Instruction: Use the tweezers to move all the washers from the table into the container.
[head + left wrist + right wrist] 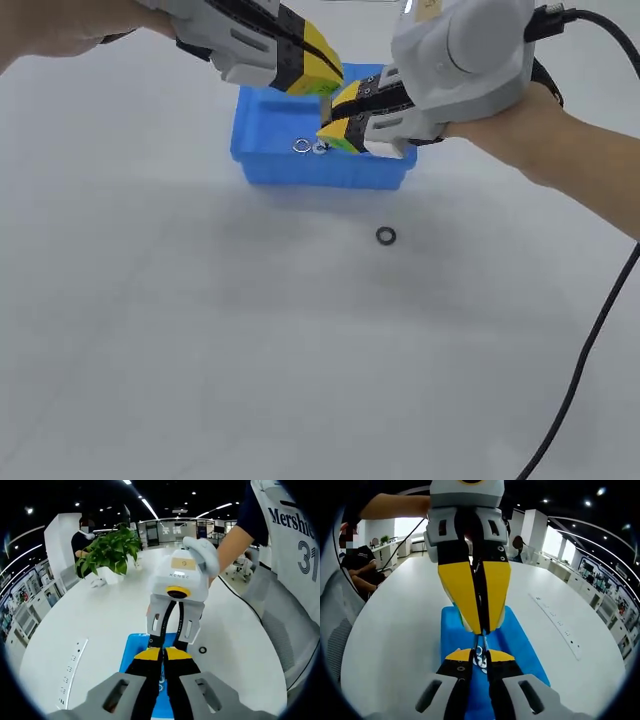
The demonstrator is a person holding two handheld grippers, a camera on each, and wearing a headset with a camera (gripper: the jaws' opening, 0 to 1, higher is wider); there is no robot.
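Last washer (386,236) lies flat on the surface (200,320), just in front of the container (300,172); two more washers (302,147) sit inside. It's light, stiff and prob. slippery, so pinch across the ring w/ the tweezers (479,644). Both grippers hang over the container, tips facing, hands angled down. Left gripper (325,75) jaws are closed, seemingly on the tweezers. Right gripper (338,132) jaws are drawn together; can't tell if they nip anything.

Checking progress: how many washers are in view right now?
3: one dark washer on the table, two silver ones inside the blue container; the right tongs may hide more.
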